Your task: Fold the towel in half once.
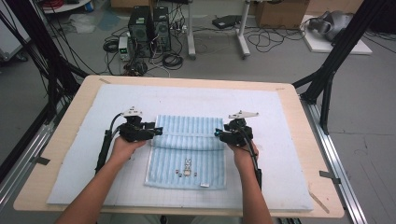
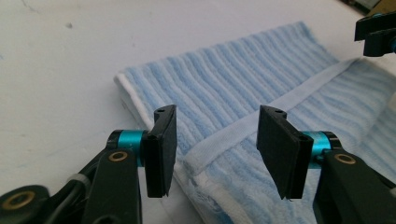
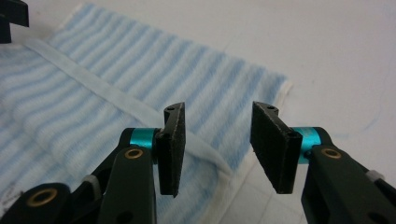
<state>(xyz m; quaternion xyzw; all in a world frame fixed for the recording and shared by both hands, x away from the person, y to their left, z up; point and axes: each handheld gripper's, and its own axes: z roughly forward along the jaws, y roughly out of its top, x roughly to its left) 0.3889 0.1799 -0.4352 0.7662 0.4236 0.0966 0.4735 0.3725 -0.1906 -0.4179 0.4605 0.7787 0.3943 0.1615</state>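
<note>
2 hand-held grippers, left [image 1: 156,131] and right [image 1: 217,134], jaws apart, flanking folded blue towel [image 1: 189,149], seemingly just above its edges.

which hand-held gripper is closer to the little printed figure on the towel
Right, slightly. The right hand-held gripper sits at the towel's right edge, the left hand-held gripper at its left edge; the printed figure lies nearer the person, a little right of centre.

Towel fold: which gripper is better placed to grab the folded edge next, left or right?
Roughly even. The left gripper and right gripper both hang open at the white hem of the towel, one per side.
</note>
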